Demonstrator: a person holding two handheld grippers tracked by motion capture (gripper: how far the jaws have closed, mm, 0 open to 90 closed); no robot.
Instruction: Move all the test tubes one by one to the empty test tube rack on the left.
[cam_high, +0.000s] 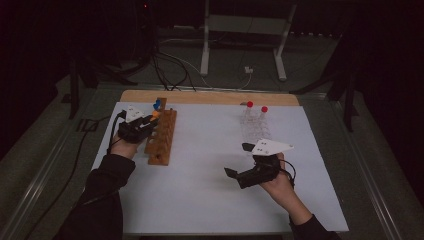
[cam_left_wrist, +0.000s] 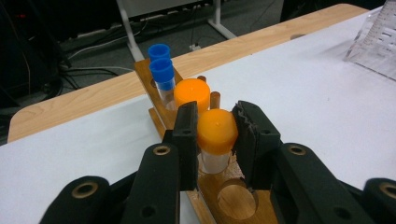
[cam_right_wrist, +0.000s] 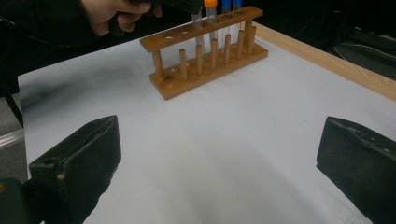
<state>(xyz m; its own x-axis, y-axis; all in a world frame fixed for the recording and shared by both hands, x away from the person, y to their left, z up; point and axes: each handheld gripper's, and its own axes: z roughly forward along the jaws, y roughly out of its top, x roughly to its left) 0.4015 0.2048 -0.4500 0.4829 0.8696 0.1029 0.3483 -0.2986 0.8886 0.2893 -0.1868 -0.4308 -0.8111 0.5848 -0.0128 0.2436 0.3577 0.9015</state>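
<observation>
Left gripper (cam_left_wrist: 215, 133) clamped on orange-capped tube (cam_left_wrist: 216, 132) over wooden rack (cam_high: 161, 137) near desk's left edge; right gripper (cam_right_wrist: 219, 163) wide, empty. Risk: tilted tube catching hole rim; possibly slipping in grip.

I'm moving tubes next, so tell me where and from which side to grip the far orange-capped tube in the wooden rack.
Grip the far orange-capped tube by its cap, coming from above, jaws on its round sides. The wooden rack hides the glass, and neighbouring tubes stand close along the row.

Black tongs (cam_left_wrist: 217, 135) with brass-ringed screw holes, ridged pads, trailing cables, white three-cornered plates, dark sleeves (cam_high: 107, 175)
</observation>
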